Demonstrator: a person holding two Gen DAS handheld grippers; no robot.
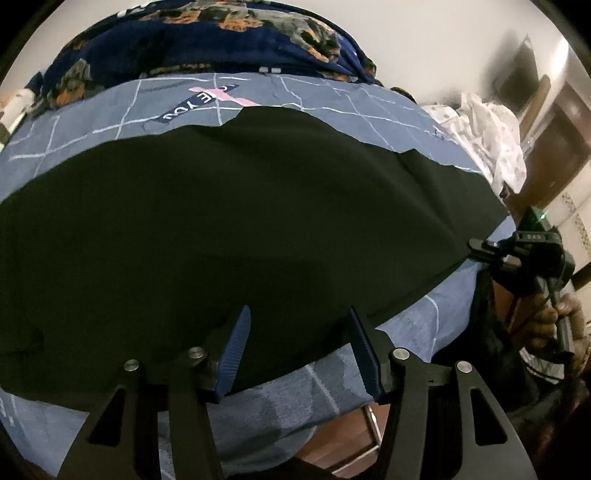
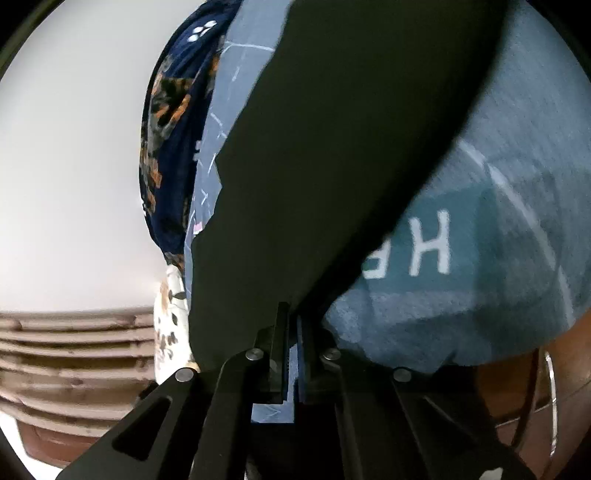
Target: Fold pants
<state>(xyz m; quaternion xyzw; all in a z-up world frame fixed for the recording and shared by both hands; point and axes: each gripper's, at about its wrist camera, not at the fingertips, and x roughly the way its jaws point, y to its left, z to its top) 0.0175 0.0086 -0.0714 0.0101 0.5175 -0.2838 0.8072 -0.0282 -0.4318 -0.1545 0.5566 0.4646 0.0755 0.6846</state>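
Black pants [image 1: 229, 206] lie spread flat across a blue bedsheet [image 1: 92, 122] with white grid lines. My left gripper [image 1: 299, 312] hovers over their near edge. Its blue pads [image 1: 236, 347] stand apart and only flat cloth shows between them. In the left wrist view my right gripper [image 1: 476, 245] is at the right end of the pants, held by a hand [image 1: 554, 321]. In the right wrist view the right gripper [image 2: 291, 312] is shut, pinching the edge of the black pants [image 2: 332, 147], which stretch away from its tips over the bedsheet [image 2: 498, 240].
A dark blue floral blanket [image 1: 207, 33] is heaped along the far side of the bed. A white patterned cloth [image 1: 484, 136] lies at the far right, with a brown door [image 1: 554, 147] behind it. The bed's wooden frame [image 1: 351, 435] shows below the sheet. Ridged brown woodwork [image 2: 74, 343] stands at the left.
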